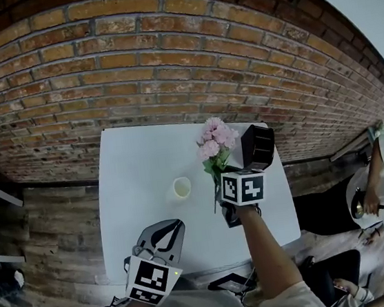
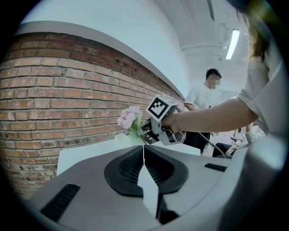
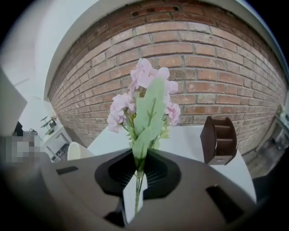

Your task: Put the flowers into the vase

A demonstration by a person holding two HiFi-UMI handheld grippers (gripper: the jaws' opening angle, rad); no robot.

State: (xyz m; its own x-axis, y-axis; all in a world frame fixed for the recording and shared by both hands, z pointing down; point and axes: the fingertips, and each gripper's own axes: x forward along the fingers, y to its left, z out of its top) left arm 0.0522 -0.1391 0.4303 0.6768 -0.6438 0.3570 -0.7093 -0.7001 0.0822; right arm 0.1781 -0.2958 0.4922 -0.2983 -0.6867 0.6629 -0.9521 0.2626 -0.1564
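- Gripping the flowers (image 3: pixel 145 97) by their stems: right gripper (image 3: pixel 134 191), jaws clamped on them, blooms upright.
- Flowers held above the white table (image 1: pixel 131 164), just right of the vase (image 1: pixel 181 187), not in it.
- Left gripper (image 2: pixel 145 178): jaws together, empty, on the person's side of the vase.
- Brown rack (image 1: pixel 258 146) stands right of the vase.

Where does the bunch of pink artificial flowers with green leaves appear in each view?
Head view: pink flowers right of centre, over the white table, beyond the right gripper.
Left gripper view: pink flowers mid-frame, beside the right gripper.
Right gripper view: pink flowers centre, stems between shut jaws.
Shared landmark: red brick wall behind.
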